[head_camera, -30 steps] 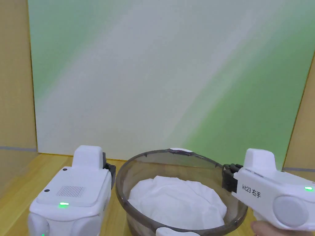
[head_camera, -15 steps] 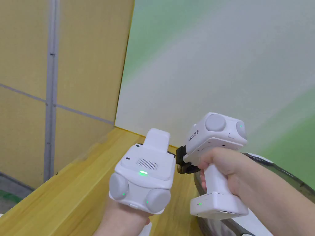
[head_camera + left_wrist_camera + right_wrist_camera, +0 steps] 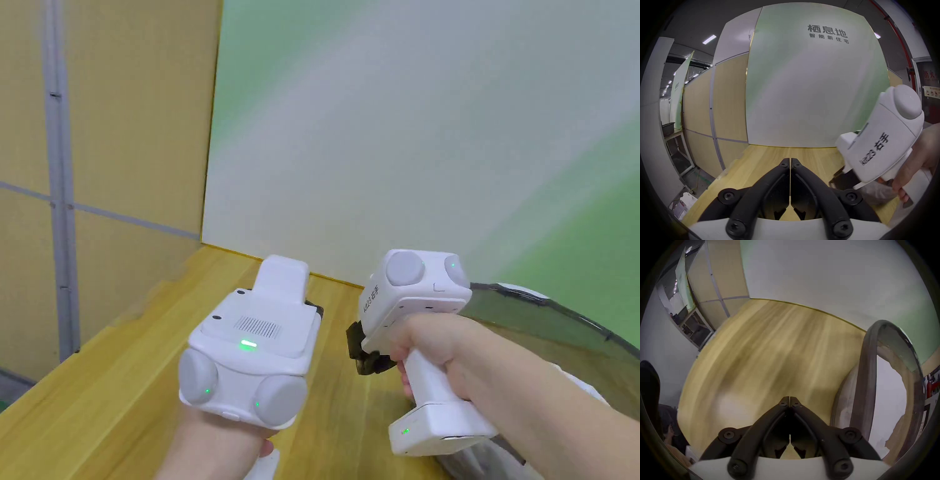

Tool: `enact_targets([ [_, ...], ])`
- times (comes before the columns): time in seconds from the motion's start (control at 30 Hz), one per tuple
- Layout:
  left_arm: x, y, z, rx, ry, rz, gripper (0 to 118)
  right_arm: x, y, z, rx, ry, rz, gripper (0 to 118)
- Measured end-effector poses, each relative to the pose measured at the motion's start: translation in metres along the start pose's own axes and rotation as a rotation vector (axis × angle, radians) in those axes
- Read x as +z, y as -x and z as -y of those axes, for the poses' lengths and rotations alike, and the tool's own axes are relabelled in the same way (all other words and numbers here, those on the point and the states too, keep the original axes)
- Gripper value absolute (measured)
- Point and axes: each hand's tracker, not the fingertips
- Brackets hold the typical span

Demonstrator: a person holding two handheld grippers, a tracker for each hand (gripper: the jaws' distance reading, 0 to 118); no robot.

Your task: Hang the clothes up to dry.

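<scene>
A smoky see-through basin [image 3: 550, 309] stands on the wooden table [image 3: 125, 381] at the right, and white cloth [image 3: 893, 402] lies inside it behind the dark rim [image 3: 867, 369]. My left gripper [image 3: 790, 160] is shut with nothing between its jaws, held over bare table left of the basin. Its white body [image 3: 250, 350] hides its jaws in the head view. My right gripper [image 3: 789, 398] is also shut and empty. It is tipped on its side just left of the basin, its dark jaws [image 3: 365, 356] pointing toward the left gripper.
A green and white panel [image 3: 406, 137] closes the back of the table. A yellow partition wall [image 3: 125, 125] runs along the left, past the table's left edge [image 3: 56, 387]. A person [image 3: 669, 426] sits beyond that edge, and shelving [image 3: 677, 146] stands farther off.
The head camera has turned left, so the basin sits at the right. Both grippers have moved from beside the basin to the table left of it, and the right one has tipped sideways.
</scene>
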Motion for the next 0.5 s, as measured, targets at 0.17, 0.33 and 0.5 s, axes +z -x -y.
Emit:
enact_targets([
  [0.17,-0.013,-0.028,0.007,-0.019,0.016,0.033,0,0.014,-0.098,0.028,-0.115,0.007,0.113,0],
  [0.33,-0.026,-0.049,0.013,-0.039,0.036,0.072,0,0.033,-0.205,0.06,-0.209,-0.003,0.324,0],
  [0.5,-0.035,-0.06,0.008,-0.02,0.066,0.1,0,0.046,-0.291,0.089,-0.352,0.027,0.427,0],
])
